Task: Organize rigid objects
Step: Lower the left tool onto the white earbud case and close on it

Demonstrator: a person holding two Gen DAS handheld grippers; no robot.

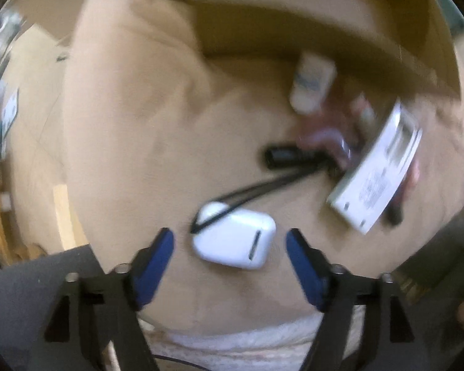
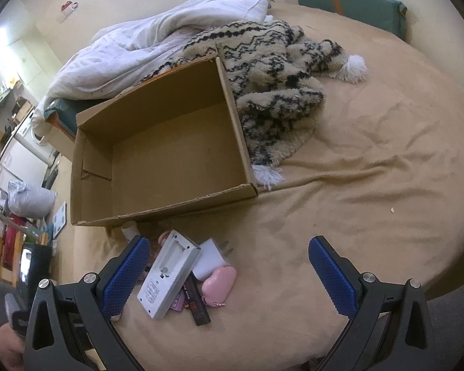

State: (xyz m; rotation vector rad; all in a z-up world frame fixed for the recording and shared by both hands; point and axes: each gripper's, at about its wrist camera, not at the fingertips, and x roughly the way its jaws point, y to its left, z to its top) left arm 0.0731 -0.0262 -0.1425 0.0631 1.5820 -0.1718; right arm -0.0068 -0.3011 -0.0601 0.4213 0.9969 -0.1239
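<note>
Blue left gripper (image 1: 230,247) gapes around a white case (image 1: 235,239), untouched; blurred clutter upper right. Right gripper (image 2: 229,266) hangs unclenched above a pile (image 2: 182,278) below the box (image 2: 157,157).

Tan bed (image 2: 371,160): cardboard box (image 2: 157,148), blanket (image 2: 269,71), duvet (image 2: 133,37), small items.

Glossy white plastic on the earbud case (image 1: 235,239). Matt brown cardboard box (image 2: 157,142), edges rough. Tan bedsheet (image 2: 355,185), soft creased cloth. Shaggy woollen blanket (image 2: 272,71). Blue finger pads (image 2: 332,273), dimpled rubbery texture. Smooth pink plastic pouch (image 2: 219,281).
</note>
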